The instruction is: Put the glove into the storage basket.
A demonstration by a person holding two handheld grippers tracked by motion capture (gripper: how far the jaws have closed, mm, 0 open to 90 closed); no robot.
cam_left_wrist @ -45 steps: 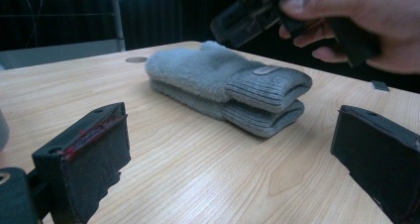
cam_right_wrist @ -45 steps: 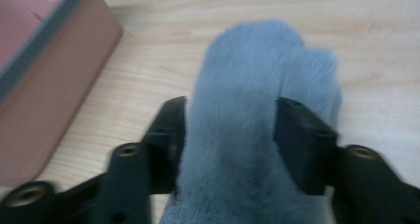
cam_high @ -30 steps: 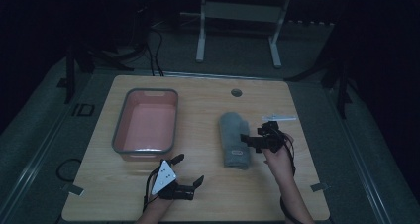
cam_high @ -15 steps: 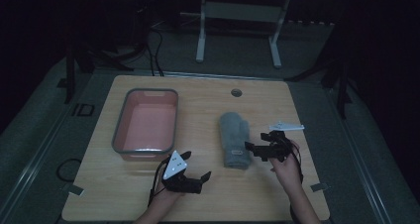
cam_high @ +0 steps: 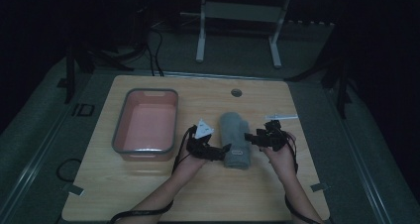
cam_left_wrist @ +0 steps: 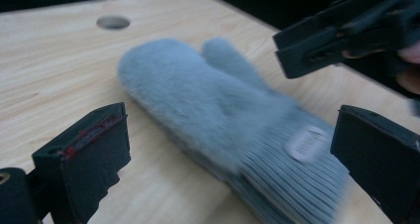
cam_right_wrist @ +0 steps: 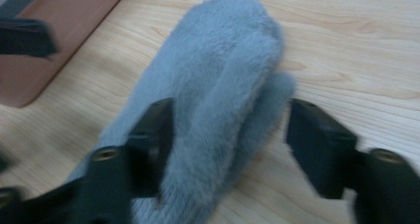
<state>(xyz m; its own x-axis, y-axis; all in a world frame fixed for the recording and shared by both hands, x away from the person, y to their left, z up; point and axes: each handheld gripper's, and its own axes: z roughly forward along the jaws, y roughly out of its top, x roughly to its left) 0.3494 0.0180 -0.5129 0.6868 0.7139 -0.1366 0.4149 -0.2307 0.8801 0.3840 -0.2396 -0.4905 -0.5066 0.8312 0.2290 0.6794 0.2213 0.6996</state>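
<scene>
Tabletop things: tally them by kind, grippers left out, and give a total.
Grey fuzzy mitten with ribbed cuff: 1
Pink plastic bin with grey rim: 1
Small white flat object near the table's right edge, too small to identify: 1
Total: 3

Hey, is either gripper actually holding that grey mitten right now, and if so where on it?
Not yet. The right gripper has just been closing around the mitten, one pad touching its side; the left gripper is open at the cuff.
</scene>
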